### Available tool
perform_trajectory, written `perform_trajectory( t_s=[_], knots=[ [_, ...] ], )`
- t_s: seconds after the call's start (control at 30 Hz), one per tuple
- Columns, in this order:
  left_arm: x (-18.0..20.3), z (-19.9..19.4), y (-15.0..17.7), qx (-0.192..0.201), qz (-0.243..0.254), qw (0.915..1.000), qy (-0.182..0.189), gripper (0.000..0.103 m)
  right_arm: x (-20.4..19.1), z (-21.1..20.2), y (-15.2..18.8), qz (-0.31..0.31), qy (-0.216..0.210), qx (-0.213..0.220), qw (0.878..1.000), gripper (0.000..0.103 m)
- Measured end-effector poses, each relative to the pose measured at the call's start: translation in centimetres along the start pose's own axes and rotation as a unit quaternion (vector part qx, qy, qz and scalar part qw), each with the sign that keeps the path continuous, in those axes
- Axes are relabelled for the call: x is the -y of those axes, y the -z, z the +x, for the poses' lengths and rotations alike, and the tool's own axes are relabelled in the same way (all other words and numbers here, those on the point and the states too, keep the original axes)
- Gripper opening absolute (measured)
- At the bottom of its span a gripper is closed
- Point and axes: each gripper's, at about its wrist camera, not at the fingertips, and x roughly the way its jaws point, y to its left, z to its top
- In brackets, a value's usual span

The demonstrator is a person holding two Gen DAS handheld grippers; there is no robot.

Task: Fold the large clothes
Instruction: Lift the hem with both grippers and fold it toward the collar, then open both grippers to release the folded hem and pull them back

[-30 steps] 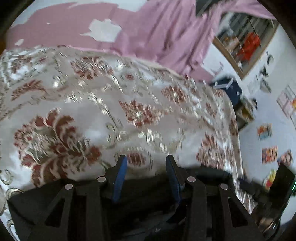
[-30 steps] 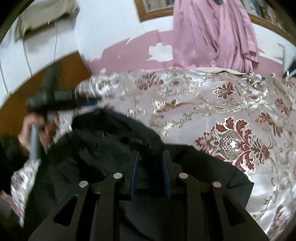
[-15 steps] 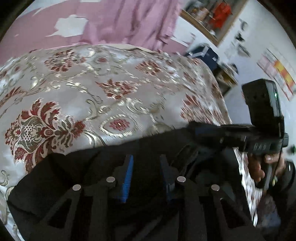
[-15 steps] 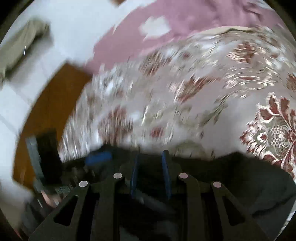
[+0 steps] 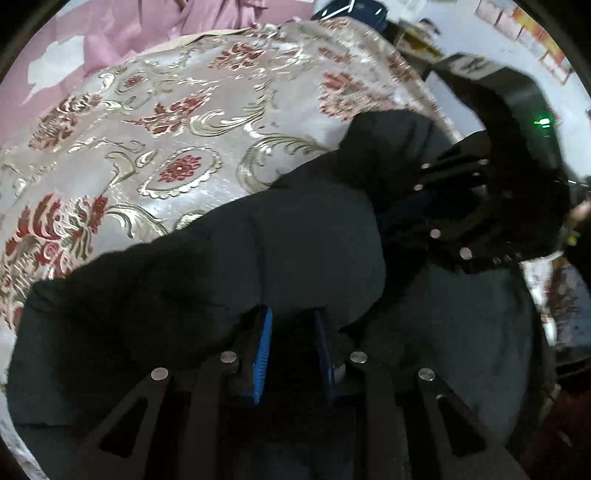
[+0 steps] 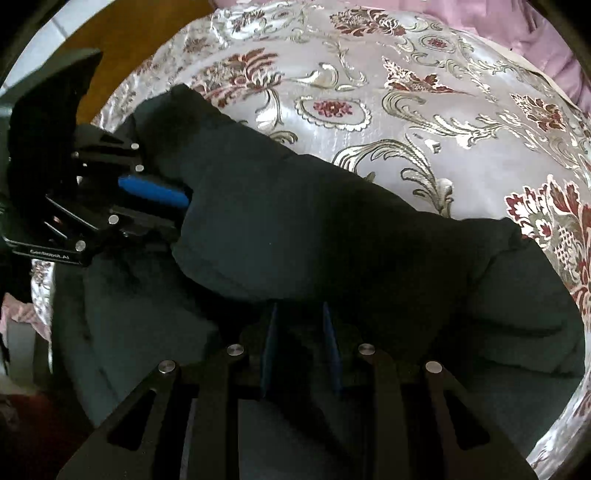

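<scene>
A large dark garment [image 5: 229,280] lies bunched on a floral bedspread [image 5: 177,122]; it also shows in the right wrist view [image 6: 332,229]. My left gripper [image 5: 293,332] is shut on a fold of the garment near its edge. My right gripper [image 6: 298,328] is shut on another fold. Each gripper shows in the other's view: the right one [image 5: 402,218] at the garment's right end, the left one [image 6: 181,206] at its left end. The garment is doubled over between them.
The bedspread [image 6: 424,110] covers the bed beyond the garment. A pink cloth [image 5: 147,26] hangs on the wall behind. A dark case [image 5: 354,7] stands by the bed's far corner. A brown wooden surface [image 6: 122,40] is left of the bed.
Both grippers have swung toward each other and lowered, carrying the garment into a fold. My left gripper went from open to shut on the fabric.
</scene>
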Motion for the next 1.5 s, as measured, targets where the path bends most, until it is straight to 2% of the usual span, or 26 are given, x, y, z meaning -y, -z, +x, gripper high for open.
perform_trajectory(
  t_s=[0.13, 0.27, 0.4, 0.6, 0.73, 0.87, 1.0, 1.13, 1.2, 1.23, 1.3, 1.37, 1.4, 1.43, 1.5],
  knots=[
    [-0.2, 1.6, -0.6, -0.001, 0.005, 0.9988, -0.048, 0.021, -0.3, 1.5, -0.9, -0.002, 0.032, 0.007, 0.999, 0.021],
    [0.3, 2.6, -0.6, 0.019, 0.016, 0.9953, -0.093, 0.020, -0.4, 2.8, -1.1, -0.004, 0.059, 0.039, 0.998, 0.020],
    [0.8, 1.2, 1.1, 0.046, 0.013, 0.9939, -0.100, 0.020, 0.3, 2.5, 0.7, 0.015, 0.042, 0.090, 0.995, 0.020],
    [0.7, 0.4, 2.6, 0.052, 0.003, 0.9927, -0.109, 0.020, 0.1, -0.4, 5.4, -0.002, 0.046, 0.114, 0.992, 0.020],
    [0.5, 2.4, 1.7, 0.044, -0.008, 0.9899, -0.135, 0.020, 1.3, 1.0, 4.9, 0.025, 0.038, 0.118, 0.992, 0.020],
    [1.3, 1.5, 2.2, 0.056, -0.010, 0.9867, -0.152, 0.020, 1.2, 2.3, 3.9, 0.034, 0.053, 0.122, 0.991, 0.019],
    [2.4, -1.0, 2.6, 0.077, -0.011, 0.9823, -0.170, 0.020, 0.7, 0.4, 5.4, 0.043, 0.047, 0.153, 0.986, 0.021],
    [2.9, -3.2, 2.9, 0.109, -0.036, 0.9771, -0.179, 0.021, 0.4, -1.7, 6.7, 0.062, 0.053, 0.185, 0.979, 0.023],
    [2.8, -3.9, 2.9, 0.120, -0.057, 0.9759, -0.174, 0.021, 0.5, -2.6, 7.3, 0.073, 0.056, 0.200, 0.976, 0.029],
    [2.9, -4.5, 2.9, 0.129, -0.071, 0.9740, -0.172, 0.023, 0.5, -3.0, 7.6, 0.077, 0.056, 0.209, 0.973, 0.036],
    [3.0, -5.1, 3.0, 0.141, -0.091, 0.9704, -0.173, 0.036, 0.2, -3.8, 8.0, 0.081, 0.062, 0.223, 0.970, 0.040],
    [3.0, -6.0, 3.4, 0.158, -0.118, 0.9647, -0.174, 0.075, -0.3, -4.4, 8.2, 0.083, 0.069, 0.235, 0.966, 0.048],
    [3.2, -6.6, 3.8, 0.172, -0.131, 0.9596, -0.181, 0.081, -0.5, -4.9, 8.4, 0.086, 0.078, 0.241, 0.964, 0.053],
    [3.4, -7.3, 4.1, 0.189, -0.139, 0.9539, -0.187, 0.083, -0.8, -5.3, 8.7, 0.086, 0.086, 0.248, 0.961, 0.059],
    [3.6, -8.2, 4.6, 0.206, -0.149, 0.9480, -0.191, 0.084, -1.4, -6.4, 9.1, 0.080, 0.105, 0.262, 0.956, 0.062]
  ],
)
